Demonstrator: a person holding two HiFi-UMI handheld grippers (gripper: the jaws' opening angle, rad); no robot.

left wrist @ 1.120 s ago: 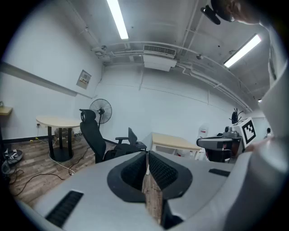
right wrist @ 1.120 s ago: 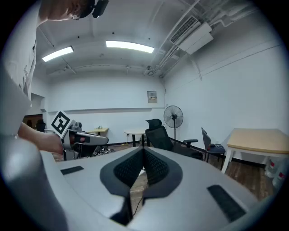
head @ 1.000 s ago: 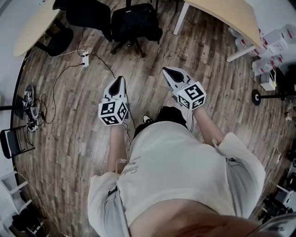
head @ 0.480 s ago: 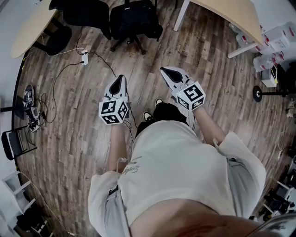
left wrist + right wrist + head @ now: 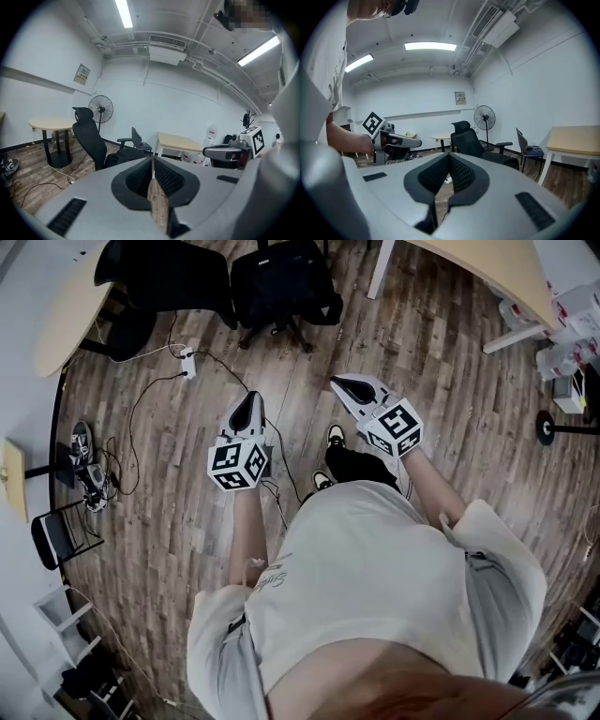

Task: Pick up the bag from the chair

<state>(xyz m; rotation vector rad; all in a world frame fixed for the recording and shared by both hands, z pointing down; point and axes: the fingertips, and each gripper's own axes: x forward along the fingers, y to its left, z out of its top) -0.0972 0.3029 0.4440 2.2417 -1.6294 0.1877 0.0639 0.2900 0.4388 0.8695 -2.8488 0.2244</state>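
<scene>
left gripper (image 5: 152,164): jaws fully closed, pads meeting, nothing held, only floor shows through the slit
right gripper (image 5: 448,161): same, closed tight and empty
both roughly level, side by side, tips aimed across the room

bag (image 5: 279,277): I read it as the dark bulk on the black office chair (image 5: 274,329), ahead of both sets of jaw tips and well apart from them, roughly between the two lines the jaws point along. Untouched

step, my read: approach, no reach begun. Next move calls for closing the gap to the chair, then opening at least one pair of jaws before arriving, and going for a strap or top handle; the body looks too bulky for these pads

further out: second high-back chair (image 5: 164,273) ahead-left of the jaws, beside a round table (image 5: 61,320). Power strip (image 5: 188,363) with loose cables on the wood floor, ahead-left of the left jaws, a possible snag on the way in. Desk (image 5: 469,268) ahead-right of the right jaws

hard to make out: bag and chair are both black, so I can't separate outline, straps or handle in any view. Head view crops the top of the chair at the frame edge. In both gripper views the gripper's own body covers the floor ahead and part of the seat
</scene>
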